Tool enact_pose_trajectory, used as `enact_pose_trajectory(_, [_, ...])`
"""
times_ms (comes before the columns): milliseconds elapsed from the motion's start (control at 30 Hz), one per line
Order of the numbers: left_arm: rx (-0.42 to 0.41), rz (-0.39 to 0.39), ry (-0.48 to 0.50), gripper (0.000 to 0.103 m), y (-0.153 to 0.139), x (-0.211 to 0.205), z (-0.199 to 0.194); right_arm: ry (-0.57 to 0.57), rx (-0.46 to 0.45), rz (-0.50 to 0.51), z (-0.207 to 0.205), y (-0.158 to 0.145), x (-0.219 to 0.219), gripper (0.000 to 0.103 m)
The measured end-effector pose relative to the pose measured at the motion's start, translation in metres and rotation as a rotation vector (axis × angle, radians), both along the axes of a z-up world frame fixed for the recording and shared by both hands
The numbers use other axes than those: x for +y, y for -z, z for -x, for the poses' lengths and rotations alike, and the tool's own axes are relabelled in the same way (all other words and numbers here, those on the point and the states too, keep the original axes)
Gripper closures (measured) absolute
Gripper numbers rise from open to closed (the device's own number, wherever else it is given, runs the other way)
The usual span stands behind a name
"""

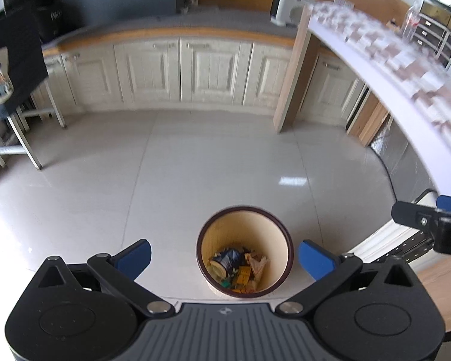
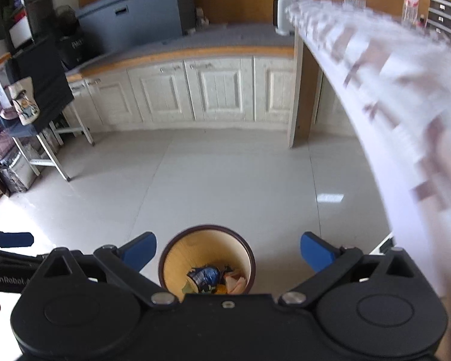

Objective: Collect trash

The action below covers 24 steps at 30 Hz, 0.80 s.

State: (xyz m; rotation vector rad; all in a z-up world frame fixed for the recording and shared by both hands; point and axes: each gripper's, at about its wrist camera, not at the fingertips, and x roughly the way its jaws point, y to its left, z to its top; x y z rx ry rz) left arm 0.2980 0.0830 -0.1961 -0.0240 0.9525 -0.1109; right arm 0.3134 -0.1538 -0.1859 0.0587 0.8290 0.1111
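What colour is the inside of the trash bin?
Pale yellow-cream inside the trash bin, with a dark maroon rim; clearest in the left wrist view.

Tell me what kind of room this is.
Most likely a home kitchen or dining area. A run of cream cabinets sits under a grey countertop, the floor is glossy pale tile, and a round trash bin holding wrappers stands on it.

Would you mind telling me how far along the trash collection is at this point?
Done: crumpled wrappers already lie in the round bin on the floor. In hand: nothing; the left gripper and right gripper are both open and empty above the bin. Left: unclear, since the blurred table hides any remaining trash.
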Motion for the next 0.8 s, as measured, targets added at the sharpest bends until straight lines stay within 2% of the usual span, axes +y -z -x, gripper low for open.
enact_pose_trajectory(133, [-0.064, -0.024, -0.011, 0.0, -0.035, 0.0, 0.026, -0.01, -0.048, 0.013, 0.026, -0.03, -0.005, 0.0])
enact_pose_trajectory(267, [-0.138, -0.012, -0.003, 0.0, -0.07, -0.003, 0.057, -0.014, -0.087, 0.02, 0.052, -0.055, -0.012, 0.0])
enact_pose_trajectory(367, [-0.178, -0.017, 0.003, 0.0, -0.087, -0.007, 0.078, -0.016, -0.106, 0.011, 0.071, -0.069, -0.02, 0.0])
enact_pose_trajectory(600, [-0.224, 0.001, 0.009, 0.0, -0.11, -0.007, 0.126, 0.001, -0.152, 0.019, 0.118, -0.096, -0.035, 0.0])
enact_pose_trajectory(800, [-0.24, 0.015, -0.015, 0.0, -0.117, -0.008, 0.162, 0.027, -0.158, 0.041, 0.152, -0.103, -0.036, 0.0])
